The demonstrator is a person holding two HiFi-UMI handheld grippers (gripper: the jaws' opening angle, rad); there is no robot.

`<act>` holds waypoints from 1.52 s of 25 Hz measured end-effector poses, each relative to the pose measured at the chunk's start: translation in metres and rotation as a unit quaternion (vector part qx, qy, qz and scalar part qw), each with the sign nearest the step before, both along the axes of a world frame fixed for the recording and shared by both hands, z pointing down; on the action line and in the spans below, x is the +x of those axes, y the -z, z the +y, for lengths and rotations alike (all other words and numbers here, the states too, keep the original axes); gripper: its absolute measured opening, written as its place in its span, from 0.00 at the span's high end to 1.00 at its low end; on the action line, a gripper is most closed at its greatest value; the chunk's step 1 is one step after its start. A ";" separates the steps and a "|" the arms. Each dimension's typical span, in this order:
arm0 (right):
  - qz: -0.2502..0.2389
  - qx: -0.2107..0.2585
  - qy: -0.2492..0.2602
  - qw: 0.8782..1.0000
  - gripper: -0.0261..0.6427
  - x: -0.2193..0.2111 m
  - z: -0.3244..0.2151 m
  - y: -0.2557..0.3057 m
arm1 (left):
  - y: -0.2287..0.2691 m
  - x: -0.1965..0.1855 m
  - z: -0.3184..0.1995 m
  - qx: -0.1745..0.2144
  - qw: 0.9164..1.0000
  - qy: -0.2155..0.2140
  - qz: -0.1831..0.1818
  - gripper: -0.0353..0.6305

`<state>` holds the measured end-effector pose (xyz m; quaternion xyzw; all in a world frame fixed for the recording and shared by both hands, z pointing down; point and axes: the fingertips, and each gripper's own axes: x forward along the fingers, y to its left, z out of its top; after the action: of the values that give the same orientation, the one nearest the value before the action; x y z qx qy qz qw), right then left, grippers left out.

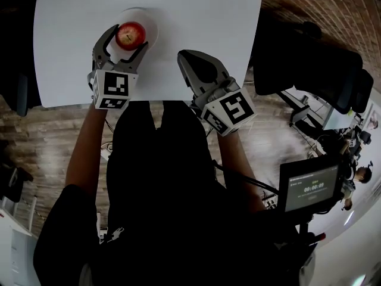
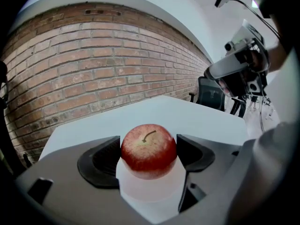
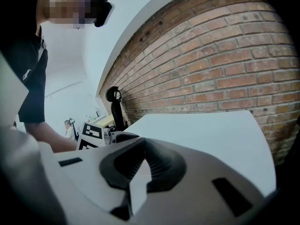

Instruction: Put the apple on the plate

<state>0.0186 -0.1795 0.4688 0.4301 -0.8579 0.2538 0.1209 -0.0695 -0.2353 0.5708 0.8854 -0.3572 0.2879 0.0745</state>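
The left arm reaches straight forward over the white table (image 1: pixel 208 16), bare forearm extended. Its left gripper (image 1: pixel 129 39) has its jaws spread just wide enough to press both sides of the red apple (image 2: pixel 149 150), which rests on the white plate (image 1: pixel 150 22) near the table's far edge. To the right, the other forearm is bent, angling the right gripper (image 1: pixel 186 58) inward toward the plate, low over the table's near edge, with its jaws closed together and holding nothing.

apple (image 1: pixel 130 34) fills L tongs (image 1: pixel 128 36) gap, plate (image 1: pixel 152 26) under, table (image 1: pixel 208 16) open to rt & beyond
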 end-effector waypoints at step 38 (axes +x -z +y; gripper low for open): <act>-0.004 -0.020 -0.009 1.000 0.96 0.002 0.007 -0.007 | -0.019 0.004 -0.012 0.021 1.000 0.012 -0.011 0.38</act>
<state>0.0204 -0.1720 0.4762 0.4348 -0.8491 0.2734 0.1238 -0.0655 -0.2472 0.5894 0.8790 -0.3749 0.2894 0.0552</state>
